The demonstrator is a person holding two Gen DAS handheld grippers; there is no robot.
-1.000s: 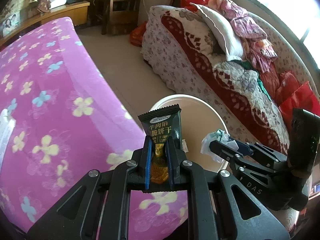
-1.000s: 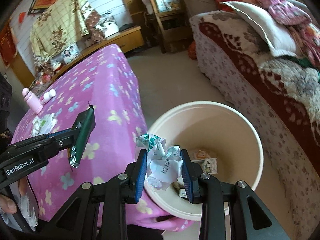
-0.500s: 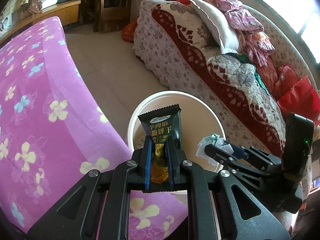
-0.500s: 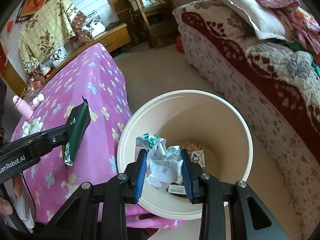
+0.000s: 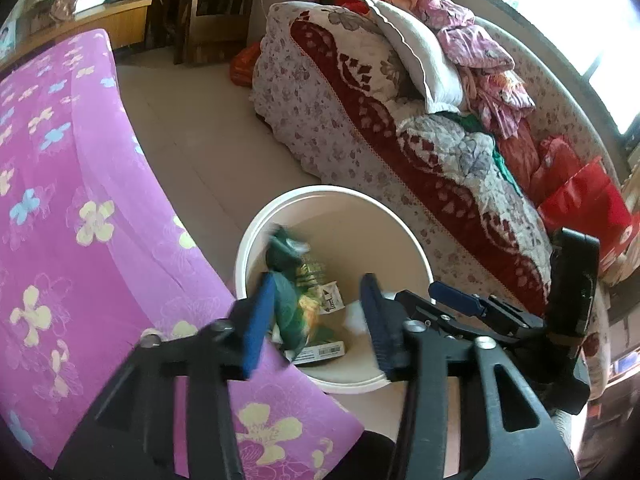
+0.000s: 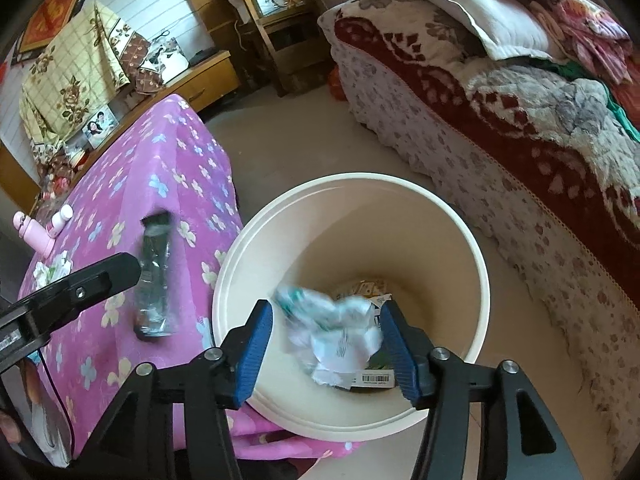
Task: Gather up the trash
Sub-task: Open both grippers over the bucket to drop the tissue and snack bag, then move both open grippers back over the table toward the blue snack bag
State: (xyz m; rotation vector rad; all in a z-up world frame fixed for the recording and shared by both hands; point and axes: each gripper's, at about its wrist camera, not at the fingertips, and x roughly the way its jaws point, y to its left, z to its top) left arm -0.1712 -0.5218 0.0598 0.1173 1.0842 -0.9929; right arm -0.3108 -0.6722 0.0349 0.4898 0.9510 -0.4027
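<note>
- Left gripper [image 5: 316, 320]: the jaws have just been opening and now stand apart. The dark snack wrapper [image 5: 294, 280], clamped upright between the pads a second ago, is blurred and loose between them, touching neither pad firmly; judged to be dropping.
- Right gripper [image 6: 326, 344]: the jaws have likewise just been opening. The crumpled white paper wad [image 6: 332, 332], pinched half a second ago, now sits blurred in the widened gap, free of both pads.
- Meaning for the task: both items are released above the bin [image 6: 476, 264]; this deposit step appears nearly complete, pending the pieces landing inside.
- Position check: in the left wrist view the wrapper lies over the bin's near-left rim, close to the edge of the pink flowered tablecloth [image 5: 60, 200]; it could catch the rim. The paper wad is well inside the bin mouth.
- Bin contents: printed packets and a barcode-labelled wrapper [image 6: 376, 378] lie at the bottom; the bin is mostly empty.
- Beside the bin, further along the tablecloth, a white crumpled item [image 6: 50, 268] remains, possibly more trash.
</note>
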